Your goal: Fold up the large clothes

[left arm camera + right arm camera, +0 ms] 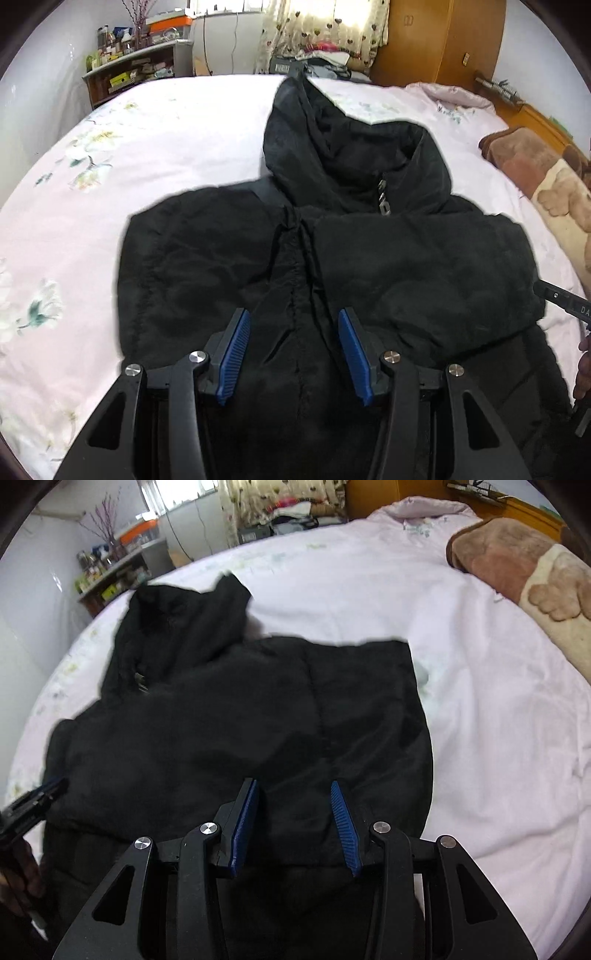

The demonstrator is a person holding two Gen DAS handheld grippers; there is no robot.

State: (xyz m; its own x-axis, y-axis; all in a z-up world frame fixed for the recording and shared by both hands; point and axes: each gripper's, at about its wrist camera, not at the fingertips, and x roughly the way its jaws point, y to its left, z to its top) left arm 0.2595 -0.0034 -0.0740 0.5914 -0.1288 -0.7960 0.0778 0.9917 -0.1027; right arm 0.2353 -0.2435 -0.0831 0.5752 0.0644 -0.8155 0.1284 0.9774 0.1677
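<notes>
A large black hooded jacket (369, 266) lies flat on the bed, both sleeves folded in over its front, hood (314, 133) pointing away. It also shows in the right wrist view (229, 716). My left gripper (293, 317) is open and empty, hovering just over the jacket's middle near the zip line. My right gripper (293, 790) is open and empty over the jacket's right part near its lower edge. The right gripper's tip shows at the edge of the left wrist view (565, 299), and the left gripper in the right wrist view (33, 805).
The bed has a pale pink floral sheet (110, 177). A brown and cream blanket (524, 576) lies at the bed's right side. A shelf with clutter (129, 70), a curtain and a wooden wardrobe (439, 40) stand beyond the bed.
</notes>
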